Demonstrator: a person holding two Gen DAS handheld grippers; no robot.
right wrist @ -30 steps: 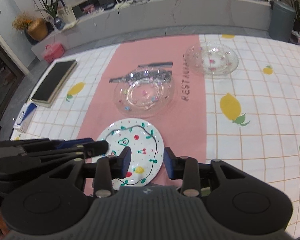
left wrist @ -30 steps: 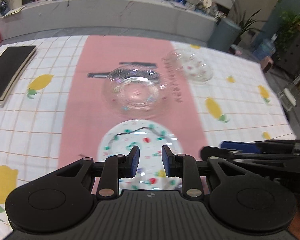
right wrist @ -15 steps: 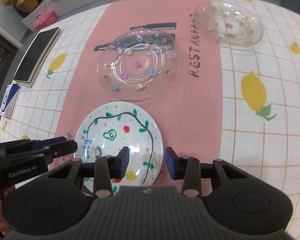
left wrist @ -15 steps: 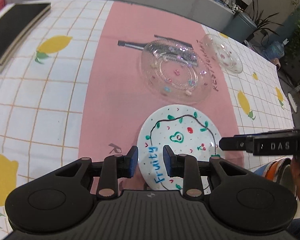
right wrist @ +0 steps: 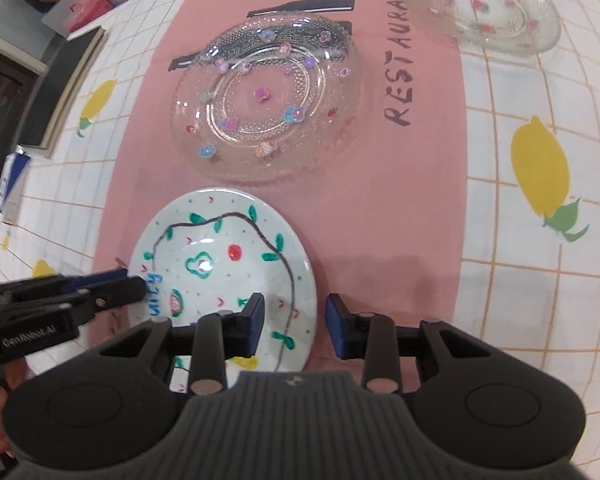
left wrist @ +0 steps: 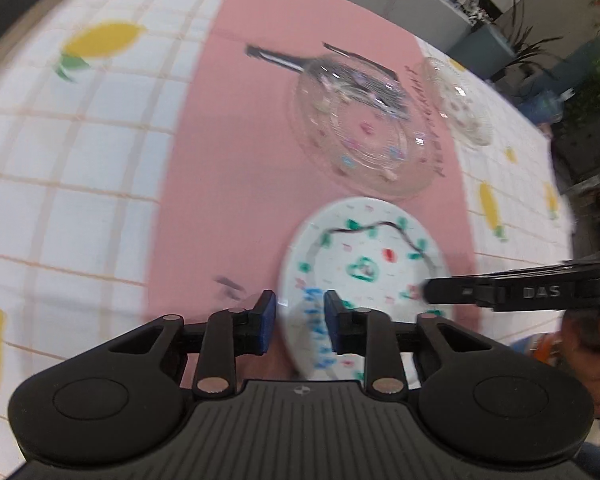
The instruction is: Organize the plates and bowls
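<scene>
A white plate [right wrist: 220,256] painted with fruit and green leaves lies on the pink mat nearest me. My left gripper [left wrist: 300,320] straddles that plate's [left wrist: 364,268] left rim, its jaws closing with gaps still beside the rim. My right gripper [right wrist: 294,320] straddles the right rim, jaws also closing, the pads not pressing. Each gripper shows in the other's view: the left gripper [right wrist: 134,282] and the right gripper [left wrist: 426,292]. Behind the plate sits a large clear glass plate [right wrist: 268,112] with small flowers. A smaller glass bowl [right wrist: 480,12] stands at the far right.
The pink mat [right wrist: 400,208] lies on a chequered lemon tablecloth [right wrist: 540,168]. A dark flat board [right wrist: 68,80] lies at the far left, a blue-and-white box [right wrist: 12,176] near the left edge. The floor, a red box [right wrist: 88,12] and a counter lie beyond the table.
Both grippers have come down and closer to the white plate, ending over its opposite rims. Their jaws have narrowed a little. The plates have not moved.
</scene>
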